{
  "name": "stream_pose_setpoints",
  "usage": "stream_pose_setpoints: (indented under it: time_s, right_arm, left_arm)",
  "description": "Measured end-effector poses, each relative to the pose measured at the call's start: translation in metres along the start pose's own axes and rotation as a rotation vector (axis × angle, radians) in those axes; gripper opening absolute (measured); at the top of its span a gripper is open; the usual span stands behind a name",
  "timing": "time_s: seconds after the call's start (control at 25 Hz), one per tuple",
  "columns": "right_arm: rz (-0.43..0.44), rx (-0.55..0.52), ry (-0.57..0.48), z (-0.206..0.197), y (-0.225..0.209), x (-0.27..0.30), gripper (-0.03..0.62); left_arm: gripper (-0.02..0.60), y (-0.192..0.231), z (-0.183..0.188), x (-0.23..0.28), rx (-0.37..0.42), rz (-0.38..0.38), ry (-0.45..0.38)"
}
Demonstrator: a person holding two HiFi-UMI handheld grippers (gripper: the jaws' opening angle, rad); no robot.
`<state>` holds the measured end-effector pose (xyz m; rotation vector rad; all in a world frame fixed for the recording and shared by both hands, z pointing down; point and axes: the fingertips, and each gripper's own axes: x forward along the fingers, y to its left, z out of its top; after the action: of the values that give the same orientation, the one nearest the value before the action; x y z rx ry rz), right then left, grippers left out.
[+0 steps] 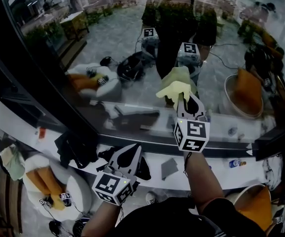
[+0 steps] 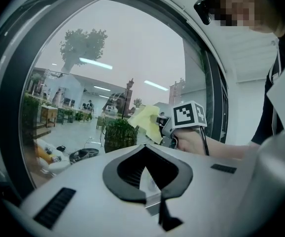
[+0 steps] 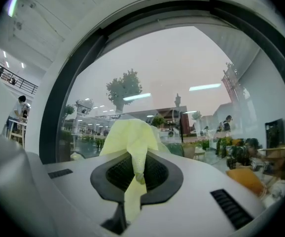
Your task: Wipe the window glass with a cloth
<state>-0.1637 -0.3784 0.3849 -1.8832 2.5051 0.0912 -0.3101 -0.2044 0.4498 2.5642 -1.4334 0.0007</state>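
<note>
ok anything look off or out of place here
Nothing spilled or broken. The yellow cloth is pinched in the right gripper as a crumpled wad, not spread flat. What looks like a small bottle lies on its side on the white sill.

No readable text (none anywhere)

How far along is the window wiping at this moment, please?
Done: the yellow cloth is picked up, with the right gripper shut on it. In hand: the cloth is held up at the window glass, close to its own reflection, though contact cannot be confirmed. Left: the wiping itself, as no cleaned patch shows. The left gripper is shut, empty and held lower down.
</note>
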Motion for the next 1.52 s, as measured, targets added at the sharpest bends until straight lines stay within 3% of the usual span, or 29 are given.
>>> stream_pose_setpoints:
  time_s: [1.2, 1.52]
  right_arm:
    - [-0.009, -0.026, -0.007, 0.003, 0.003, 0.004, 0.037]
    - [0.069, -0.029, 0.037, 0.005, 0.021, -0.007, 0.037]
  left_arm:
    - [-0.002, -0.003, 0.0, 0.002, -0.002, -0.039, 0.007]
    - [-0.002, -0.016, 0.006, 0.003, 0.003, -0.071, -0.023]
